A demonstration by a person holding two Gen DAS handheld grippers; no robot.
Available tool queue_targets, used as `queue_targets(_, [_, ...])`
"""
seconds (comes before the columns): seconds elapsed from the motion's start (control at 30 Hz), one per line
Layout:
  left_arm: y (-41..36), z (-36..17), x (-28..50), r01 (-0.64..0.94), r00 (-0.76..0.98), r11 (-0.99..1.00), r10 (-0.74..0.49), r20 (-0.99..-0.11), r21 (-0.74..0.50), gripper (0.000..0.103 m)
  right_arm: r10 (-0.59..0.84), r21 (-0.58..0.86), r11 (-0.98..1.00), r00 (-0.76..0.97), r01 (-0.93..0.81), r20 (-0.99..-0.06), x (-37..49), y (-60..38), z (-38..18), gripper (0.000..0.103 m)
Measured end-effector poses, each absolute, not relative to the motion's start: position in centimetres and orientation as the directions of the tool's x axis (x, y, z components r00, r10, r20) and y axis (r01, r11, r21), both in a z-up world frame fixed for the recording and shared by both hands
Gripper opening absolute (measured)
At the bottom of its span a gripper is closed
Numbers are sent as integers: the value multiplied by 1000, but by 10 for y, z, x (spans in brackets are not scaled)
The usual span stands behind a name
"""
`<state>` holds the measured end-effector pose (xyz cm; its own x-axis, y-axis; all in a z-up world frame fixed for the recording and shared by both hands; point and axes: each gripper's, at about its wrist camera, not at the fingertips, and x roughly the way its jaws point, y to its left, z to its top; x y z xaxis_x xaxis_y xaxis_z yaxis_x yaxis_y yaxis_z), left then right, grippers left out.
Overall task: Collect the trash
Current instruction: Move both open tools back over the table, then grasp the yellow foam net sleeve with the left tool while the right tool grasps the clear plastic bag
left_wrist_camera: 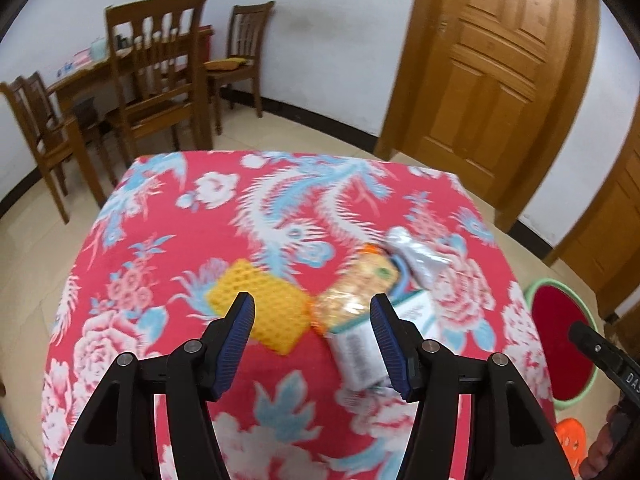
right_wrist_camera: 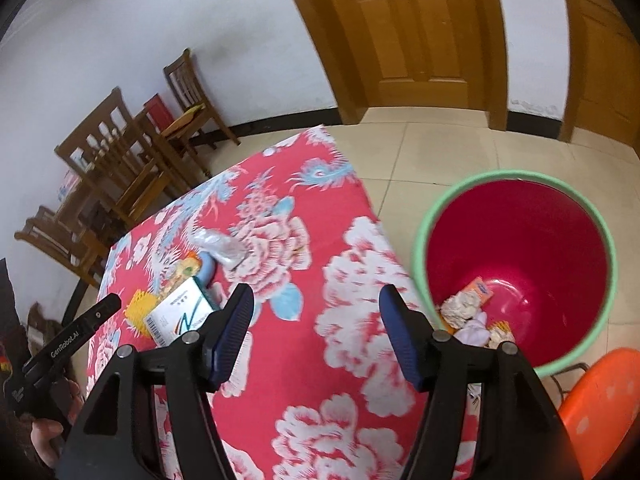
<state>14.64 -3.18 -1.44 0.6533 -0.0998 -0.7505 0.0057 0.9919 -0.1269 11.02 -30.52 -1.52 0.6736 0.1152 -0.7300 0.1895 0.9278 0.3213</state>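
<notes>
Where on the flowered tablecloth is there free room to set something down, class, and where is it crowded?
Free: the near cloth under the right tongs, and the far left corner. Crowded: yellow foam net, snack bag, white box and crumpled wrapper cluster mid-table.

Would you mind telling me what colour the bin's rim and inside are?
The bin has a light green rim and a deep red inside, shown best in the right wrist view.
</notes>
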Motion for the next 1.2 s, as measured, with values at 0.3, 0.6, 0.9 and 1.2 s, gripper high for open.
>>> queue_targets(0.3, [1,-37,163,-84,622,988,-52,-781,-132,68,151,298,947,646,124,-748,146,-276,-25,67])
queue_targets(0.6, [8,-64,181,-124,578,982,-44,-815,-141,68,171,266,961,601,72,-781,187,-251,-45,67])
queue_targets(0.9, [14,-82,193,-148,553,978,-42,-832,-147,68,174,237,971,584,33,-793,222,-234,-61,67])
queue_targets(1.2, [11,-83,195,-128,572,980,-53,-819,-153,71,195,241,970,564,8,-802,242,-223,-77,67])
